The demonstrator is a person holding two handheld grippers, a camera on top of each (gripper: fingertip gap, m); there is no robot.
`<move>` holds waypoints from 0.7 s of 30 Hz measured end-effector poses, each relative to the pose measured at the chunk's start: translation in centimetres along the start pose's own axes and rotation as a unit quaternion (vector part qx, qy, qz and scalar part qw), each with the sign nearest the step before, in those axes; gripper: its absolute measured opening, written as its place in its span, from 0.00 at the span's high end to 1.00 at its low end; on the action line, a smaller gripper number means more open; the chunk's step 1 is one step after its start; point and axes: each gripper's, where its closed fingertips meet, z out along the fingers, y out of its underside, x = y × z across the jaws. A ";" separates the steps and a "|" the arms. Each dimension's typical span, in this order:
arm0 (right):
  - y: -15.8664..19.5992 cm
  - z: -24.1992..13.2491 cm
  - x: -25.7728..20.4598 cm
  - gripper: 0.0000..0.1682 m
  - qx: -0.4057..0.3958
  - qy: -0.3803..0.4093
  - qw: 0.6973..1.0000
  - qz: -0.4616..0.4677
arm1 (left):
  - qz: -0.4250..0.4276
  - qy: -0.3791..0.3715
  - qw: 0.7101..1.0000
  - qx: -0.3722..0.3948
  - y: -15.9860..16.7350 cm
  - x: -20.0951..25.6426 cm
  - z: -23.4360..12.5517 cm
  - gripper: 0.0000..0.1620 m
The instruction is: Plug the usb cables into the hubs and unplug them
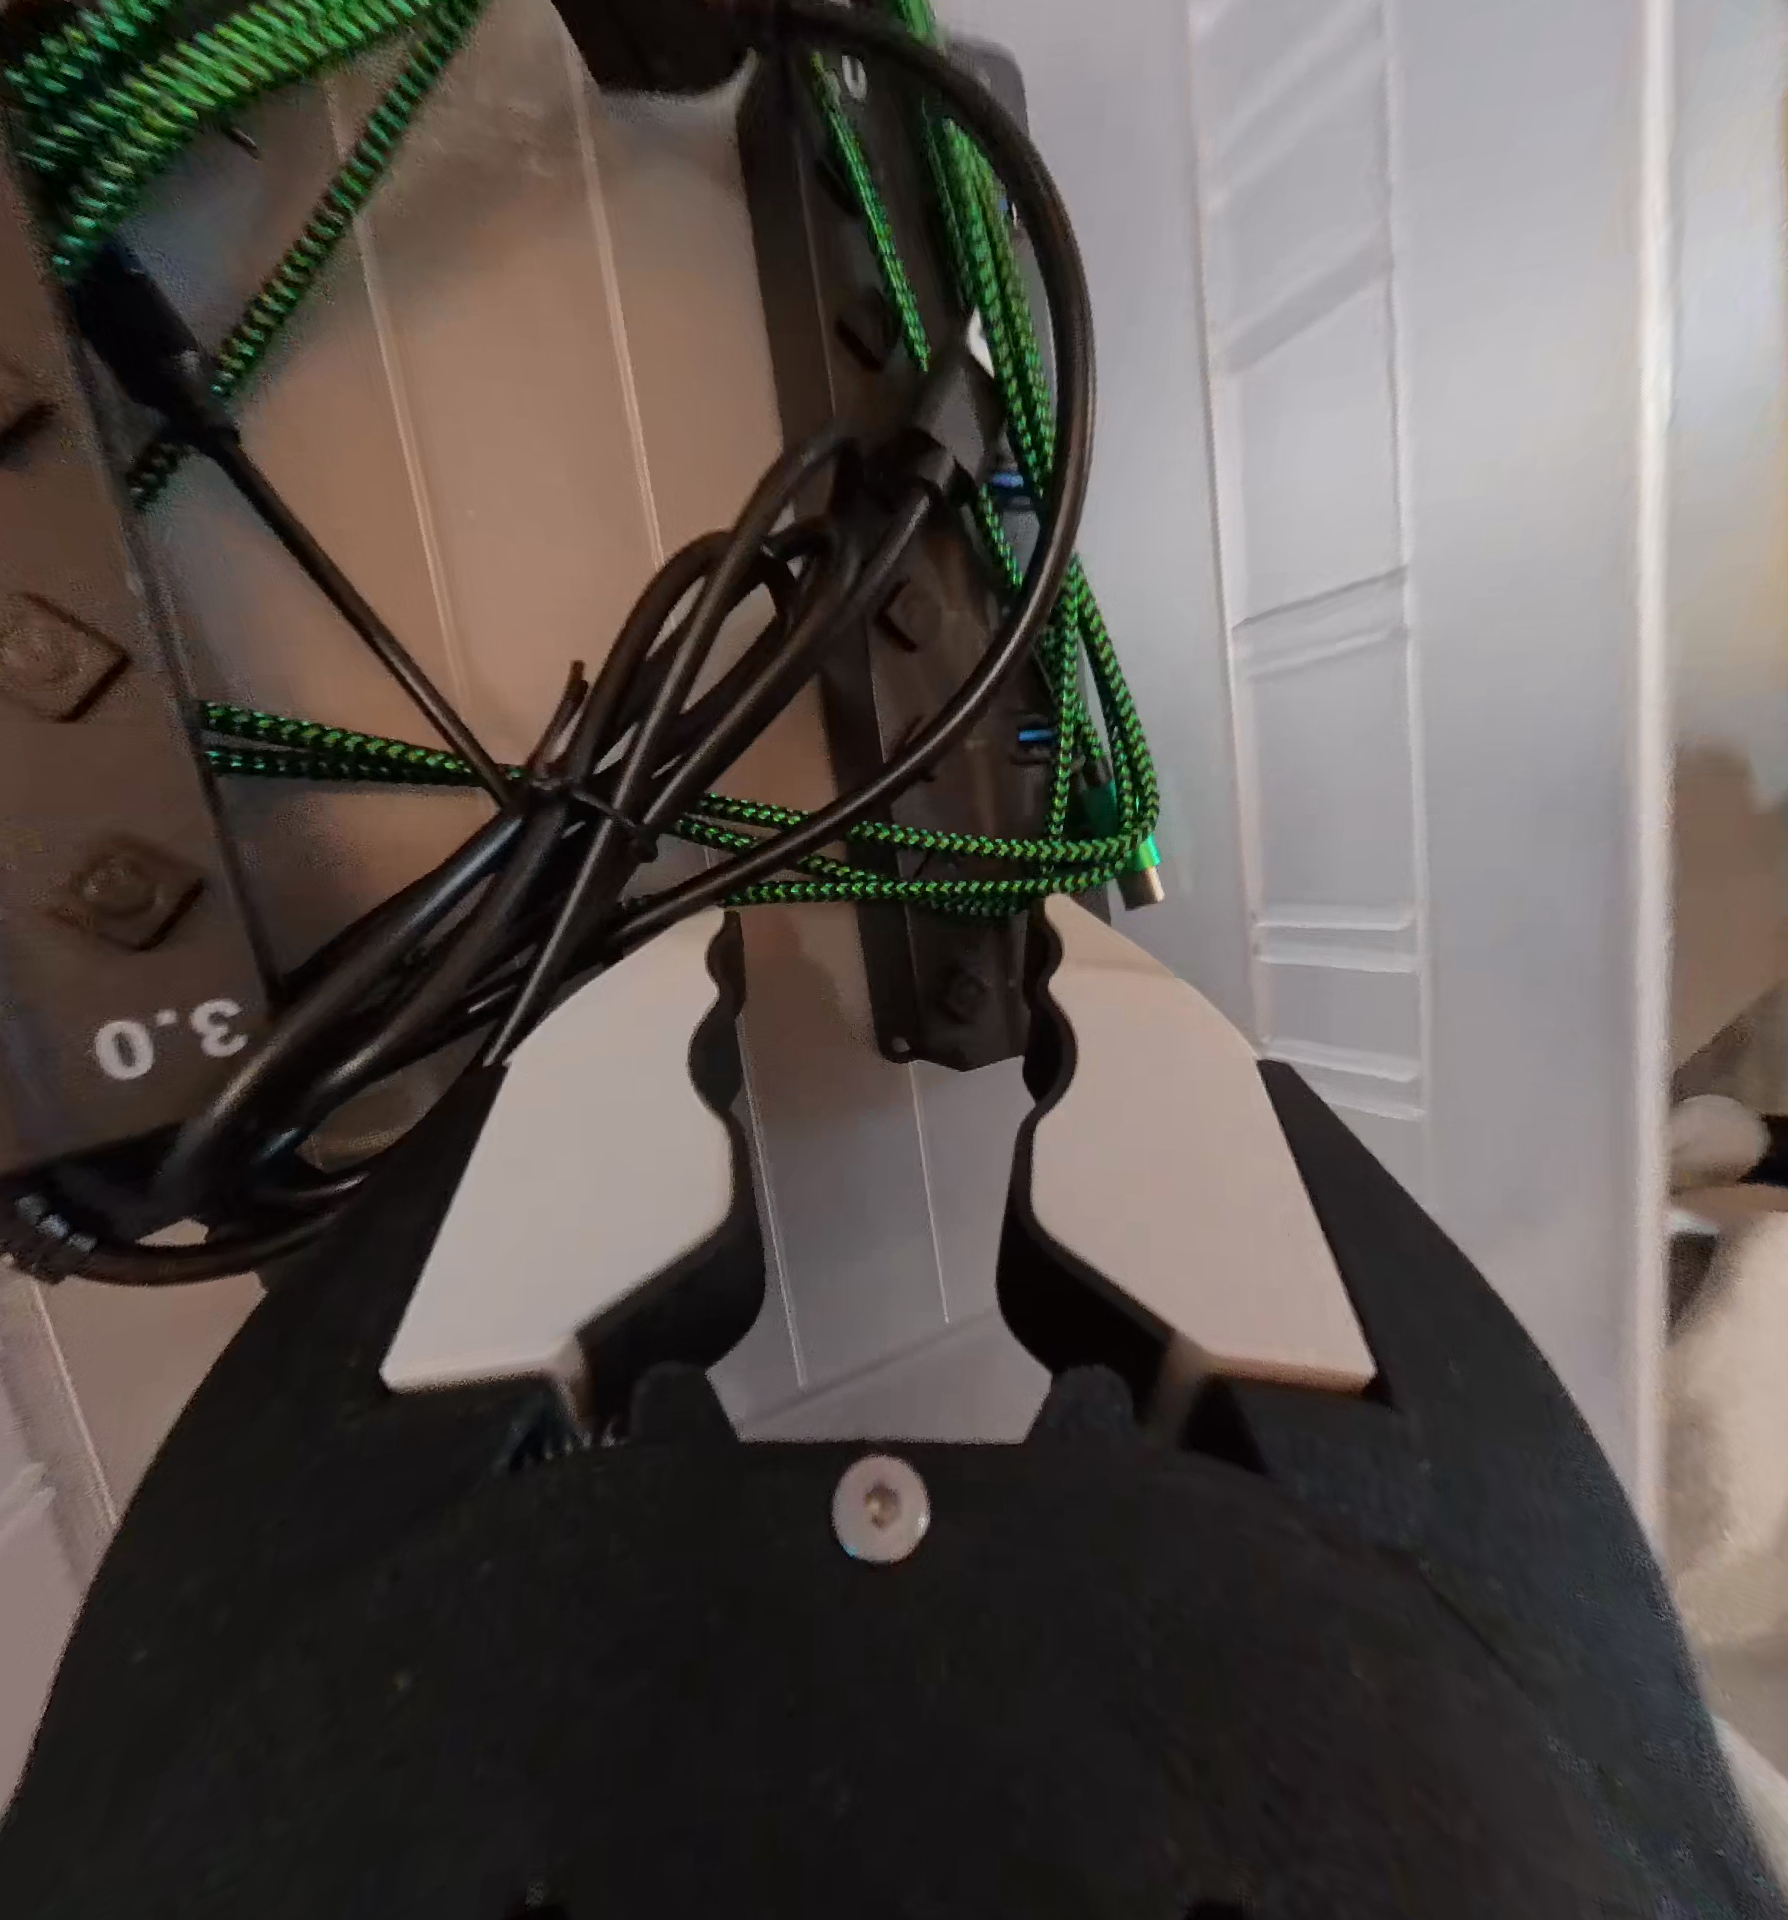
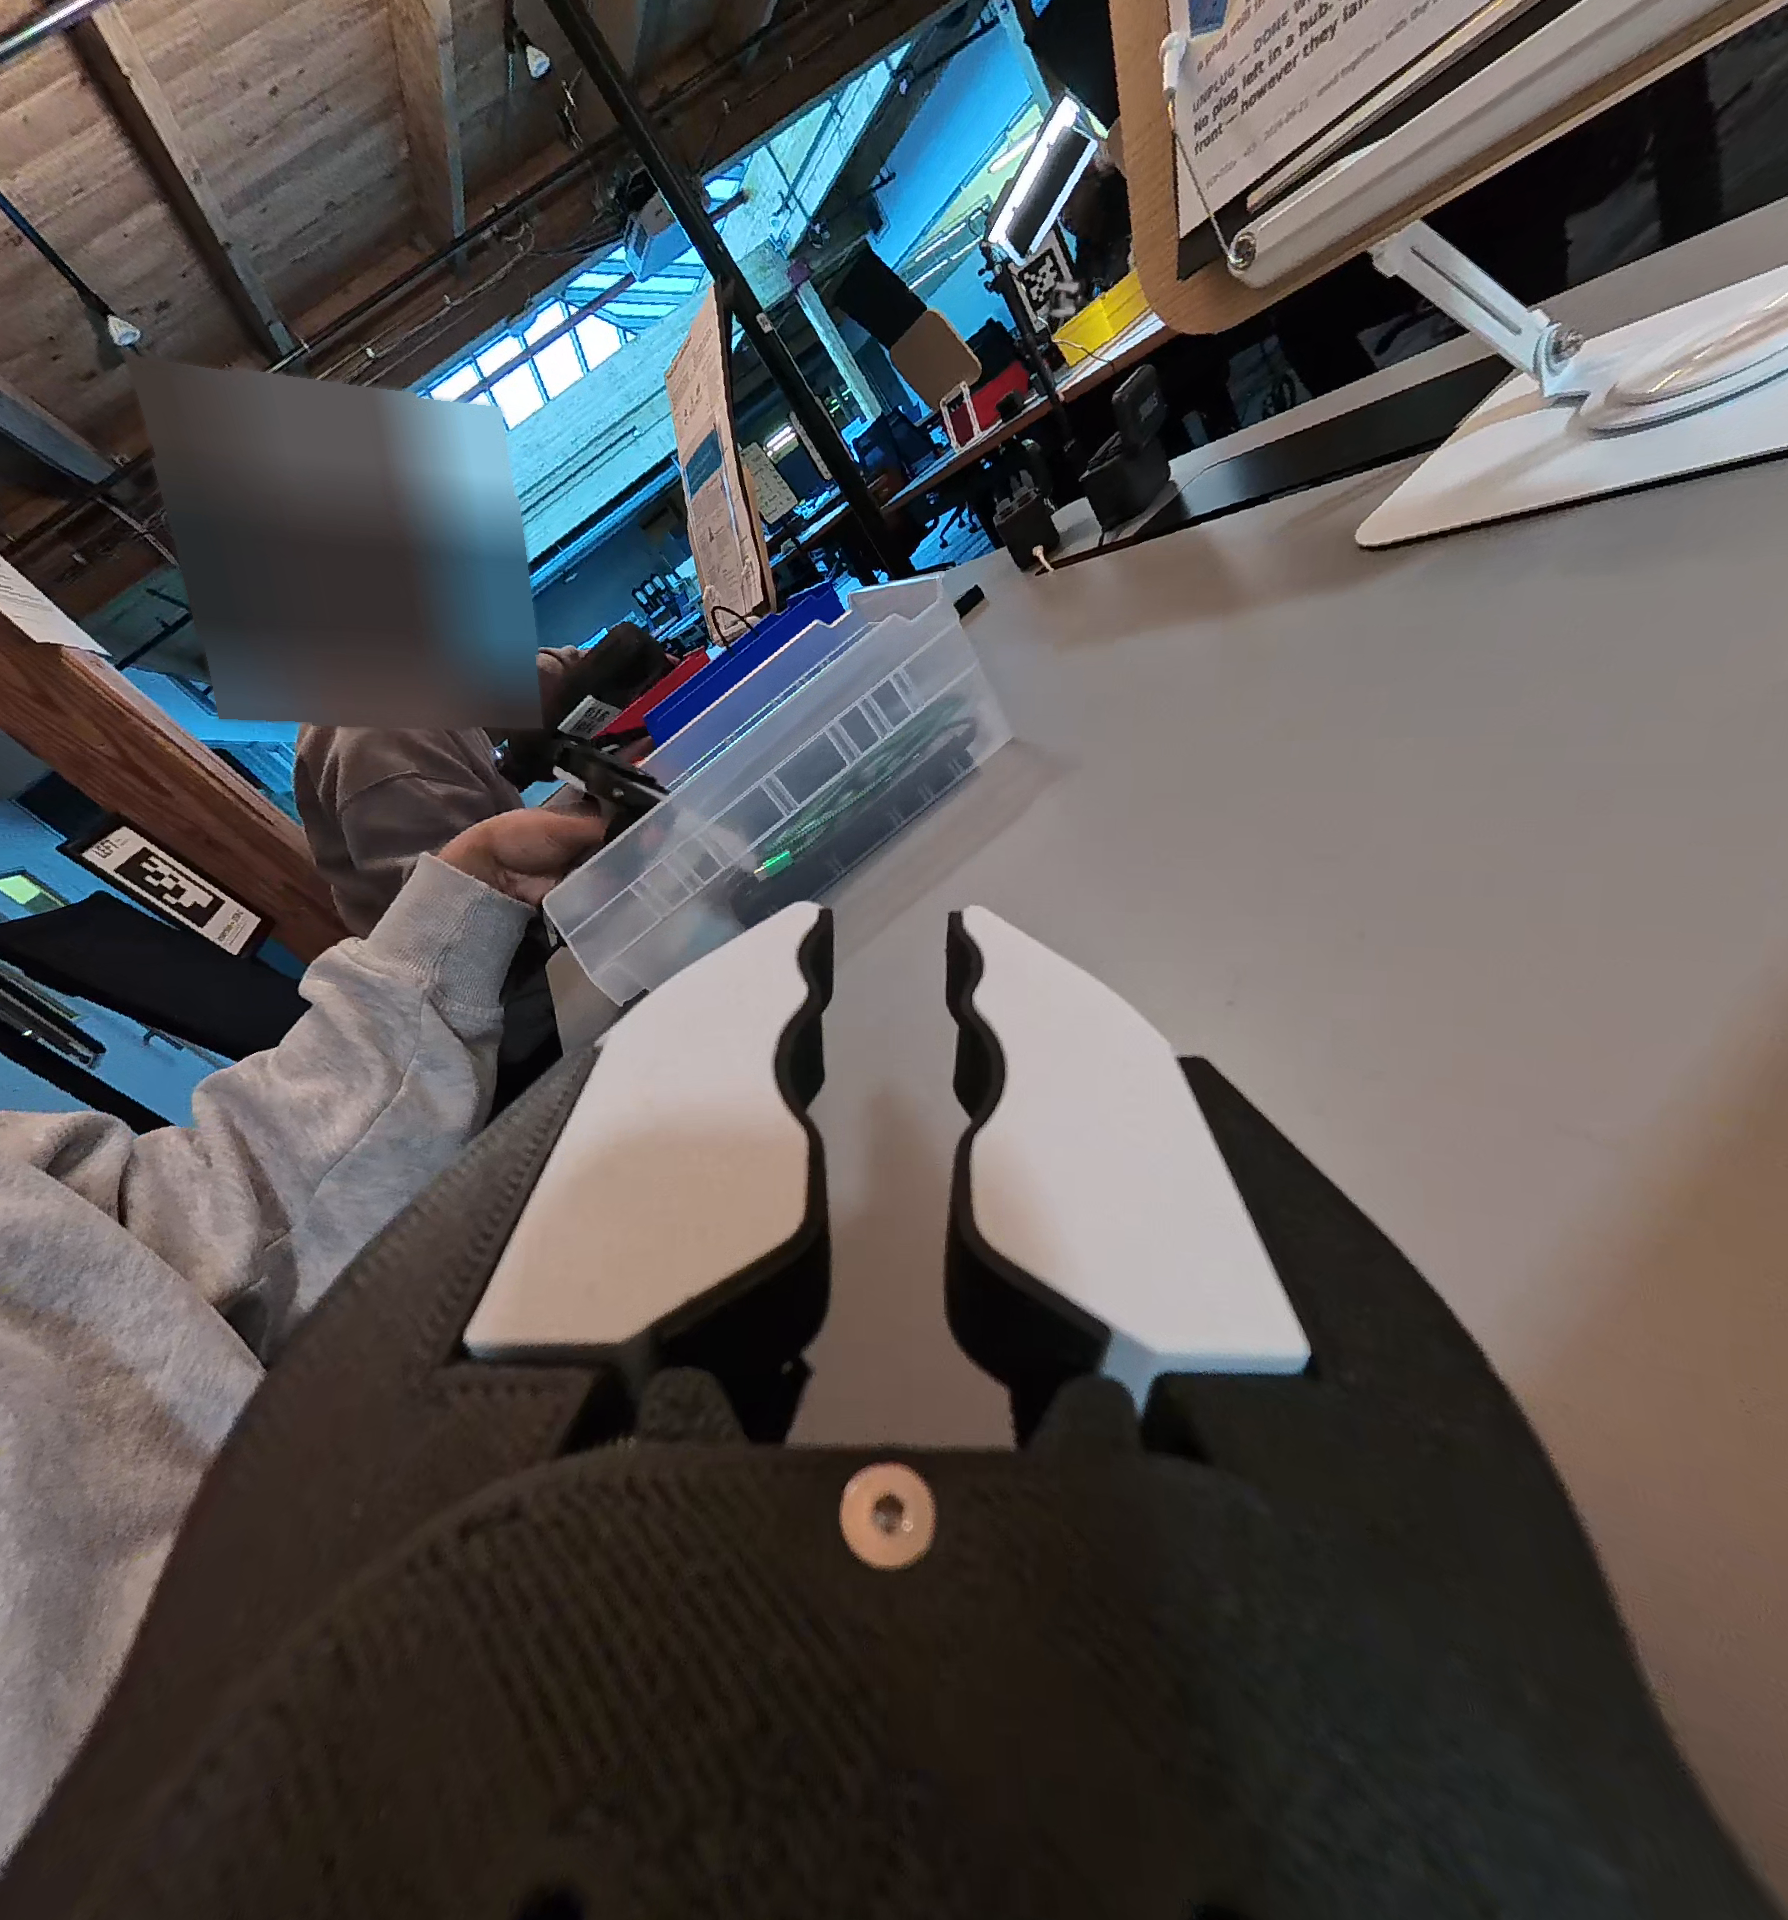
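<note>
USB hubs, two long black plastic bars with rows of ports, lie in a clear plastic storage bin point(image 1: 1316, 520): one hub point(image 1: 931, 623) runs up the middle of the left wrist view, the other point(image 1: 48, 727) fills its left edge, both draped in green-and-black braided cables point(image 1: 921, 894) and a tied bundle of thin black rubber cable point(image 1: 578, 790). The hubs look light and rigid, likely to slide or lift when a plug is pulled, so one should be pinned by its body; the braided cables are limp and springy, best taken by the stiff plug shell, such as the loose green metal plug point(image 1: 1139, 873), not the cord. The left tool point(image 1: 879, 987), white-faced with black wavy pads, stands moderately open with the near end of the middle hub between its tips; whether the pads touch it cannot be told. The right tool point(image 2: 885, 935) hangs over the bare grey desk point(image 2: 1389, 831), narrowly parted and empty, well apart from the bin point(image 2: 796, 769).
</note>
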 end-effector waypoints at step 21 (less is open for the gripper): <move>-0.3 -0.1 0.0 0.88 0.007 0.010 1.000 -0.008 | 0.037 0.168 0.984 -0.038 1.2 5.0 0.3 0.71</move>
